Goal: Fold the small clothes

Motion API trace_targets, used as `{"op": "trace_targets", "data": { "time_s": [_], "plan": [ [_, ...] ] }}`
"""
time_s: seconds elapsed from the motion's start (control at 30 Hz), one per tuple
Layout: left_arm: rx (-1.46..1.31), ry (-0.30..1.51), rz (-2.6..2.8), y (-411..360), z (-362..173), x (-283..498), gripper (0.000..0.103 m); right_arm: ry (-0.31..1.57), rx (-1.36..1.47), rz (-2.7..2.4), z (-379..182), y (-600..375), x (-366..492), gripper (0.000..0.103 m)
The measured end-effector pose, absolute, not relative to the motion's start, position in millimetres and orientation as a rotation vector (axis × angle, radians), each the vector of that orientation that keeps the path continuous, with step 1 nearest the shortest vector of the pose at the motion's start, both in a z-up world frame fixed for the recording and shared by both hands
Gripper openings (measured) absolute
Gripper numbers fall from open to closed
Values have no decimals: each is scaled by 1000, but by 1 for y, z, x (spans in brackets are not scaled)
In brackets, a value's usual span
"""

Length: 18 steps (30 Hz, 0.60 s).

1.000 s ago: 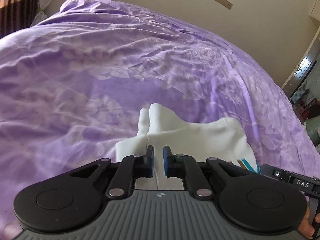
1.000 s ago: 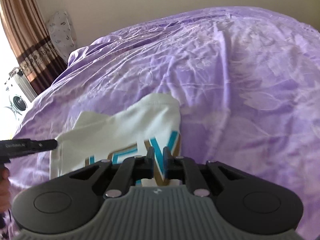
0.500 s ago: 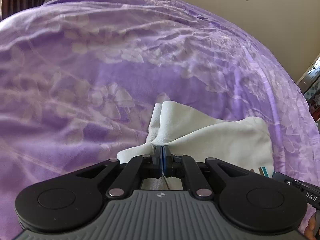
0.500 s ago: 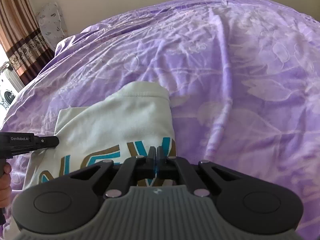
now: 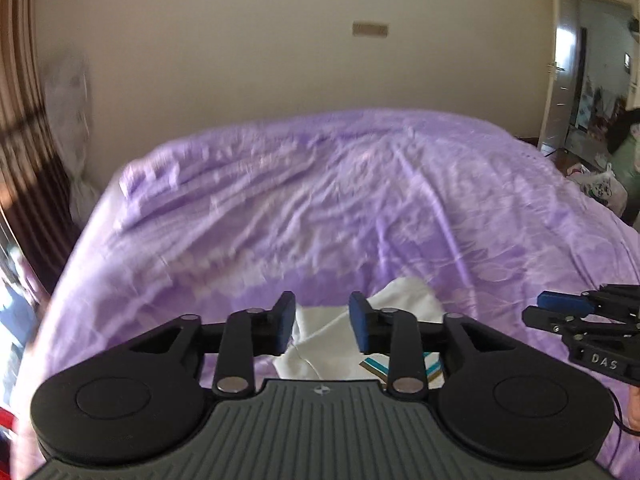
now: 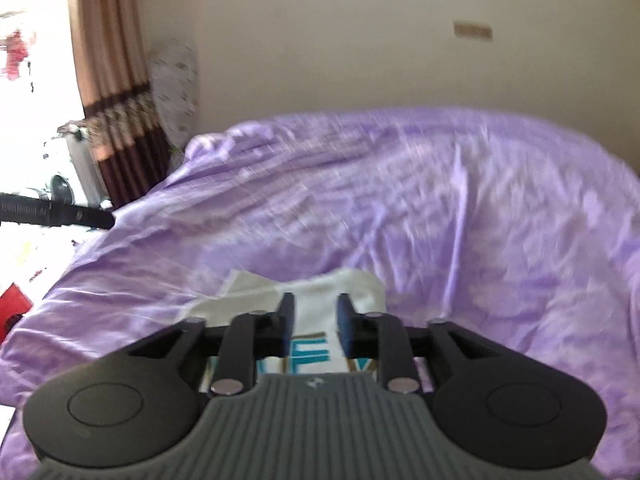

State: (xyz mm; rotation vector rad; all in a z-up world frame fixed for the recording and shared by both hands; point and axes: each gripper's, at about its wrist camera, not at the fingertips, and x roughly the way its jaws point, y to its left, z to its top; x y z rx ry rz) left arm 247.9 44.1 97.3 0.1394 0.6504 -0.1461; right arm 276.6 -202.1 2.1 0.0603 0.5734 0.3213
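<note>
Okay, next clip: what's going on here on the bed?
A person with a handheld gripper in each hand is folding a small white garment with teal and gold lettering on a purple bedspread. The left gripper and the right gripper have both just been opening, and nothing is pinched between their pads. The garment lies loose on the bedspread below them, partly folded, so this fold looks just released.

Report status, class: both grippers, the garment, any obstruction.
Left gripper and right gripper just opened, nothing between the pads. White shirt lies on the purple bedspread. Nothing in the way.
</note>
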Motion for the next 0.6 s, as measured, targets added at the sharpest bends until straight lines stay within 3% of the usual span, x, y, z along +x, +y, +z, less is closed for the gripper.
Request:
{"op": "trace_targets", "data": {
  "time_s": [0.1, 0.23, 0.33, 0.47, 0.53, 0.6],
  "plan": [
    [178, 600, -146, 32, 129, 206, 50, 519, 47, 354, 28, -202, 238, 27],
    [184, 546, -158, 25, 146, 157, 76, 480, 25, 395, 48, -198, 187, 39],
    [186, 478, -119, 21, 139, 123, 89, 465, 17, 410, 53, -196, 152, 44],
    [165, 398, -90, 16, 118, 86, 93, 450, 25, 398, 51, -193, 106, 55],
    [166, 401, -87, 12, 107, 76, 95, 456, 21, 385, 45, -191, 85, 65],
    [171, 438, -82, 7, 94, 69, 95, 467, 19, 371, 38, -189, 71, 67]
  ]
}}
